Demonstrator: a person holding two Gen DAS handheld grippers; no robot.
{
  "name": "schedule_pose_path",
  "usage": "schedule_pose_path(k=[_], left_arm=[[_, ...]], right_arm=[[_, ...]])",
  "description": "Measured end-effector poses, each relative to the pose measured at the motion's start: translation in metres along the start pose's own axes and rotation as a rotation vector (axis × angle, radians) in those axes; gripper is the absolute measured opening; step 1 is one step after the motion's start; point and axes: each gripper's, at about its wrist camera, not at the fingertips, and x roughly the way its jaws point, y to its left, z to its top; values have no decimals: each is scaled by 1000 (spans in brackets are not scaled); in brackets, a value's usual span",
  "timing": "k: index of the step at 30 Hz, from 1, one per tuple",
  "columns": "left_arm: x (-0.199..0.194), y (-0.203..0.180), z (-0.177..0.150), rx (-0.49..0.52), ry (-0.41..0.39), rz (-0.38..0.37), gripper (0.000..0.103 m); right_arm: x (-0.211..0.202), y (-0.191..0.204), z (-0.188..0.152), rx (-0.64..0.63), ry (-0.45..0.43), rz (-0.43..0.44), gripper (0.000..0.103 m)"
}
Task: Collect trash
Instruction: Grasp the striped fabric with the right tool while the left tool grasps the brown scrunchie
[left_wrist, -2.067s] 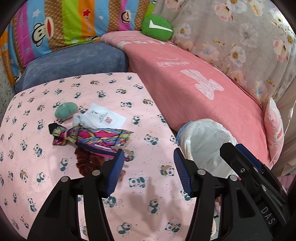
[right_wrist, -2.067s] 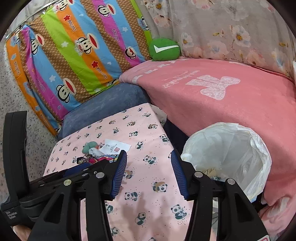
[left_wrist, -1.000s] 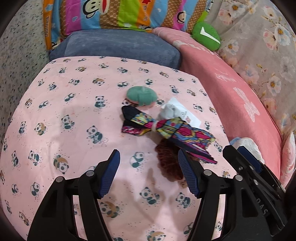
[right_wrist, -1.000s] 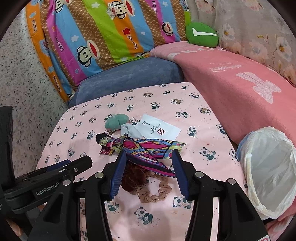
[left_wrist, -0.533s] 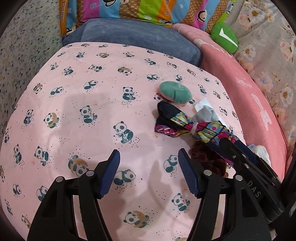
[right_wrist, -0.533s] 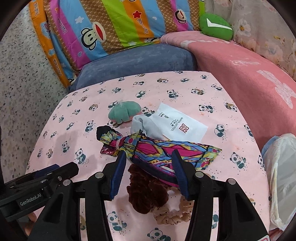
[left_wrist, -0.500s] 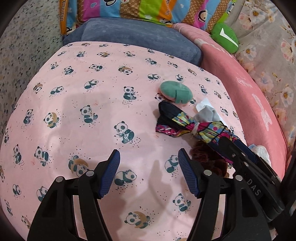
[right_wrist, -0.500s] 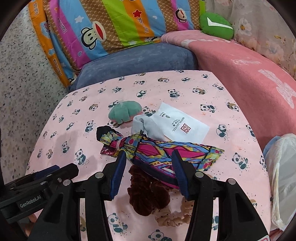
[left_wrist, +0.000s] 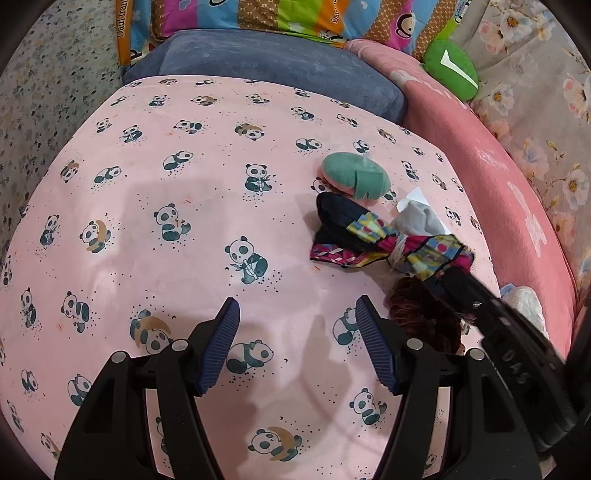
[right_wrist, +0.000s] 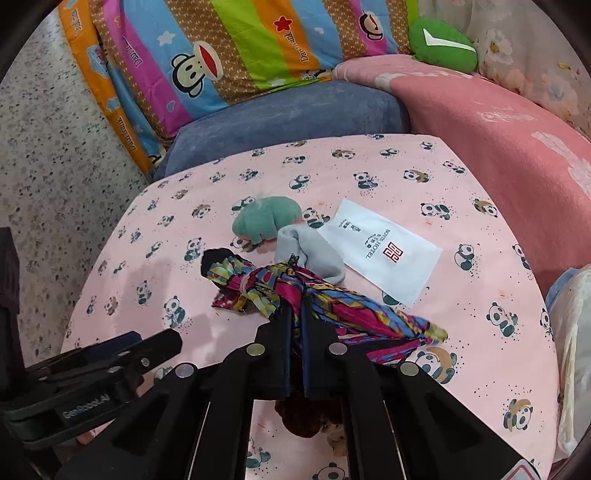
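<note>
Left gripper (left_wrist: 297, 345), lower centre of its view, jaws parted over bare panda cloth (left_wrist: 147, 206), holding nothing. Right gripper (right_wrist: 295, 314) has just closed; jaws pinch the multicoloured scarf (right_wrist: 332, 306) mid-frame, evidently for lifting. Bin bag (right_wrist: 572, 332) waits far right.

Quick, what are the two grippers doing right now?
Left gripper: open, holding nothing.
Right gripper: jaws just closed, shut on the colorful patterned cloth.
</note>
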Motion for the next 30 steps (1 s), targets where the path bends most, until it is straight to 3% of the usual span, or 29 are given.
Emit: schedule_pose_path(k=[7,11,21,24,30], left_arm=[[-4,-22,-4,35,-3,-21,62],[-3,-45,-8,70,3,-47,69],[26,-101,-21,156,78,-108,68],[35,-106,-24,157,99,-109,59],[38,-113,-30,187,97,-107,28]], right_arm=[[-54,-17,13,49,-130,15,4],[-79,-35,16,89,-179,1,4],[-110,-84,-2,171,-205,-59,4],[-118,-96,-7,187,-212,-70,4],[-129,-110,-16,212,-222,-81,4]])
